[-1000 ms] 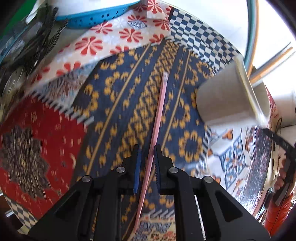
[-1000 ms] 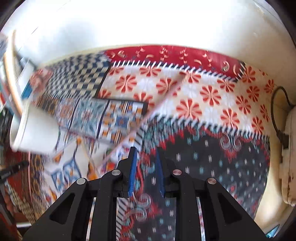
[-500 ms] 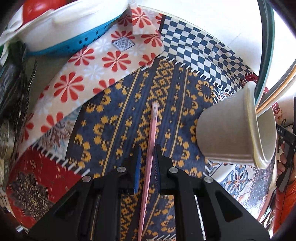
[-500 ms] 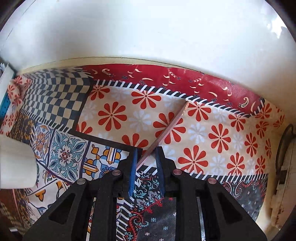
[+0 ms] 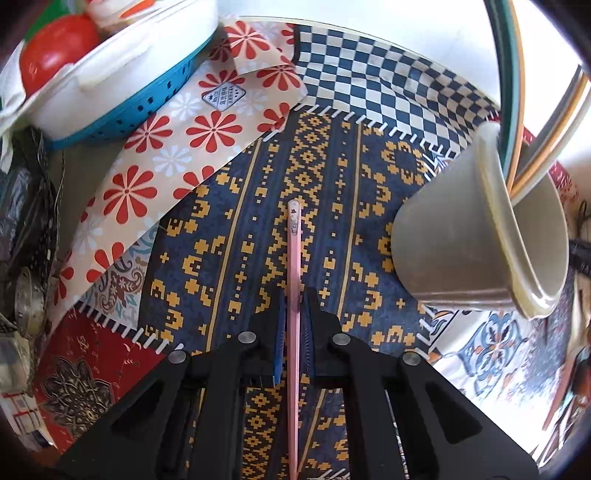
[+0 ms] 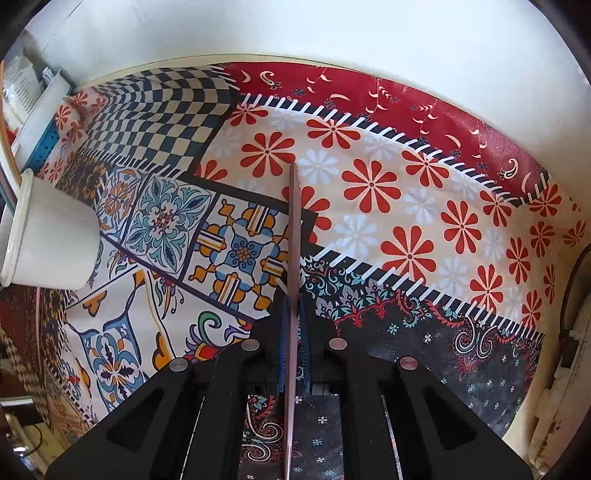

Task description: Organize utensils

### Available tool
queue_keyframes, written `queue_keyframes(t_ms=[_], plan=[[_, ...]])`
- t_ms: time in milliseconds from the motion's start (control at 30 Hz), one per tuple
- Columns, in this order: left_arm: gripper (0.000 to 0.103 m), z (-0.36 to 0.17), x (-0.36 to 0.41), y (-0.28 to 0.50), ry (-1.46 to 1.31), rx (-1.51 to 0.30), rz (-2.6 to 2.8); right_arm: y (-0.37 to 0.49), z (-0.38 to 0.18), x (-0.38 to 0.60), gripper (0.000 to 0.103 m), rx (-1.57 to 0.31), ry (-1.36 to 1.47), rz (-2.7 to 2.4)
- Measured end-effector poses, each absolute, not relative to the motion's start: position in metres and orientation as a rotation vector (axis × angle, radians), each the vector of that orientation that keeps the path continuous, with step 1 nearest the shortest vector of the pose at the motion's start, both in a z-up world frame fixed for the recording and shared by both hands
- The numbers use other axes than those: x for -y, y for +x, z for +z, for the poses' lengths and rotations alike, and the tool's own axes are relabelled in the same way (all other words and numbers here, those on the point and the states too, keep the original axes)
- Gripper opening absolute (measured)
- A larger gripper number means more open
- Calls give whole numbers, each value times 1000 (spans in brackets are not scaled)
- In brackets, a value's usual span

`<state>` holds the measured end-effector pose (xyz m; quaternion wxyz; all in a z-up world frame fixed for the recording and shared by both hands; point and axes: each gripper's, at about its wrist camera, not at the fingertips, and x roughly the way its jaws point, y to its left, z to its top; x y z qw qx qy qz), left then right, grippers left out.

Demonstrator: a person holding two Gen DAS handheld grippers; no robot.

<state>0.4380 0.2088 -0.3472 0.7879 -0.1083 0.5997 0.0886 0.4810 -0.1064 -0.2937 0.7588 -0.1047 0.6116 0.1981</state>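
Note:
A pink chopstick (image 5: 294, 251) runs straight up between the jaws of my left gripper (image 5: 292, 295), which are closing with the pads pressed on it, above the blue-and-yellow patch of the tablecloth. To its right stands a beige cup (image 5: 461, 240) with several long utensils (image 5: 517, 122) sticking out. My right gripper (image 6: 293, 299) is also closing, and its pads pinch a reddish-brown chopstick (image 6: 294, 221) that points away over the flower-patterned cloth. The same cup (image 6: 48, 236) sits at the far left of the right wrist view.
A blue colander (image 5: 147, 107) holding a white basin and a red round thing stands at the back left. Dark metal kitchen items (image 5: 26, 229) crowd the left edge. A white wall (image 6: 332, 29) closes off the table behind. A dark cable (image 6: 569, 295) hangs at the right edge.
The right gripper came over the reddish-brown chopstick and shut on it; the stick now stands straight in the jaws. The left gripper carried the pink chopstick across, rolling until it lines up.

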Motion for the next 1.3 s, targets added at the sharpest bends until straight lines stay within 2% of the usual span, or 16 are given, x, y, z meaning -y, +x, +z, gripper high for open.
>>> queue_keyframes(t_ms=[300,367,633,900,1300], plan=[[8,-345,-191,440,-175,-1306,192,500,-288,89,7,-1263,-299,400],[5,-345,-187,443,-166,-1312,191,502,-287,88,7,-1256,-296,392],[5,-336,-166,440,-189,-1309,194,483,-262,91,6,-1205,-124,439],[5,-273,-147,401,-154,-1127,218,453,-209,113,6,-1079,-89,505],[4,-191,-128,356,-179,-890,211,409,-145,91,6,-873,-77,599]])
